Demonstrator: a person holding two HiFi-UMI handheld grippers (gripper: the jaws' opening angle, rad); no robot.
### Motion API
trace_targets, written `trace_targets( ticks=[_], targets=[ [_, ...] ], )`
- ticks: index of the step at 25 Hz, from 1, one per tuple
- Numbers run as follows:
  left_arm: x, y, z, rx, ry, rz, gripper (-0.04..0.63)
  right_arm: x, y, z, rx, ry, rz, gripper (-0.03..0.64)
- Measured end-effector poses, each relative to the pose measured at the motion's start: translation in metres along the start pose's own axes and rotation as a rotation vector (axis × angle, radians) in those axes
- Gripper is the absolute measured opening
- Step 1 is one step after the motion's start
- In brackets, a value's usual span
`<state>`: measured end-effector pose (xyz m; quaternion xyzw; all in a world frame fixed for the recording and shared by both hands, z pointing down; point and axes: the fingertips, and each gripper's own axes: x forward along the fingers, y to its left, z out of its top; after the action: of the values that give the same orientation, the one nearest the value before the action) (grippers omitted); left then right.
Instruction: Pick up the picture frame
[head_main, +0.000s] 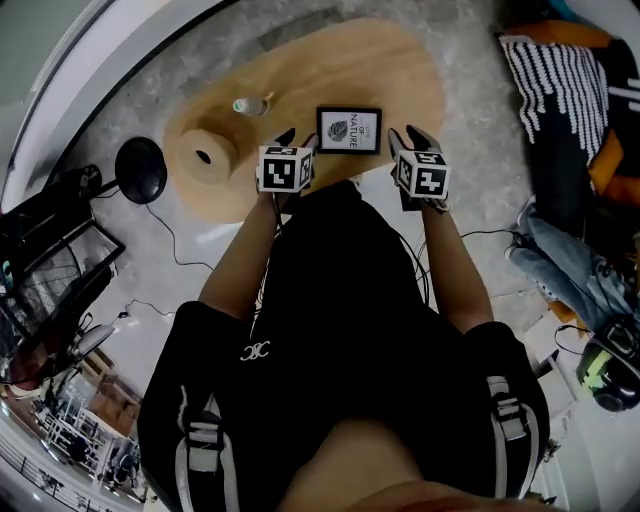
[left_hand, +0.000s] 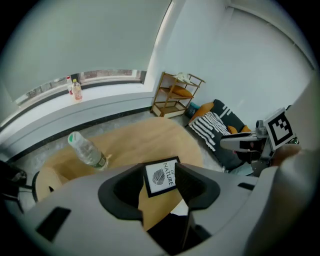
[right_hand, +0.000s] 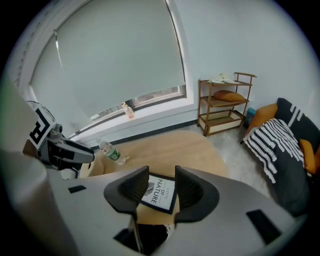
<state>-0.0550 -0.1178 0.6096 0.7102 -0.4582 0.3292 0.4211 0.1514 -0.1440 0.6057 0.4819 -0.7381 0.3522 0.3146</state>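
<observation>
Lying flat on the wooden tabletop (head_main: 300, 70), near its front edge, is the picture frame (head_main: 349, 130); it sits between the two hand-held grippers and slightly beyond their tips; left gripper (head_main: 296, 143) just beside the frame's left edge, right gripper (head_main: 408, 136) just beside its right edge; neither pad presses on it; both point down and forward toward the table.

Left gripper view: jaws spread wide, nothing pinched; frame seen through the gap, lower on the table beyond the pads; right gripper view: jaws also spread, nothing pinched, frame seen in the gap the same way, a little tilted in that picture.

Frame: rectangular, thin black border, white insert with a dark leaf drawing and the printed word NATURE; matte look.

Tabletop: light wood, smooth, rounded oval outline; clear plastic bottle (head_main: 250, 105) with a pale cap lying on its side, well left of the frame; pale round piece (head_main: 203, 155) with a hole in its middle at the table's left end, material unclear.

Grippers: grey moulded bodies, black curved pads; each carries a white cube with black square markers.

Floor: grey marbled surface; black round disc-shaped base (head_main: 140, 170) with a cable on it, left of the table; black-and-white striped cloth (head_main: 560, 90) at right; small wooden shelf (left_hand: 175, 95) by the wall.
</observation>
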Motion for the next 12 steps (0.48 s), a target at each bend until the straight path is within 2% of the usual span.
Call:
trace_targets(
  ticks=[3, 7, 12],
  targets=[
    [0.031, 0.006, -0.02, -0.036, 0.046, -0.003, 0.206, 0.025, -0.005, -0.019, 0.027, 0.042, 0.023, 0.179],
    [0.08, 0.017, -0.045, -0.035, 0.104, 0.022, 0.206, 0.064, -0.009, -0.047, 0.04, 0.09, 0.038, 0.179],
    [0.142, 0.024, -0.051, -0.07, 0.104, 0.033, 0.201, 0.11, -0.023, -0.086, 0.065, 0.149, 0.035, 0.179]
  ],
)
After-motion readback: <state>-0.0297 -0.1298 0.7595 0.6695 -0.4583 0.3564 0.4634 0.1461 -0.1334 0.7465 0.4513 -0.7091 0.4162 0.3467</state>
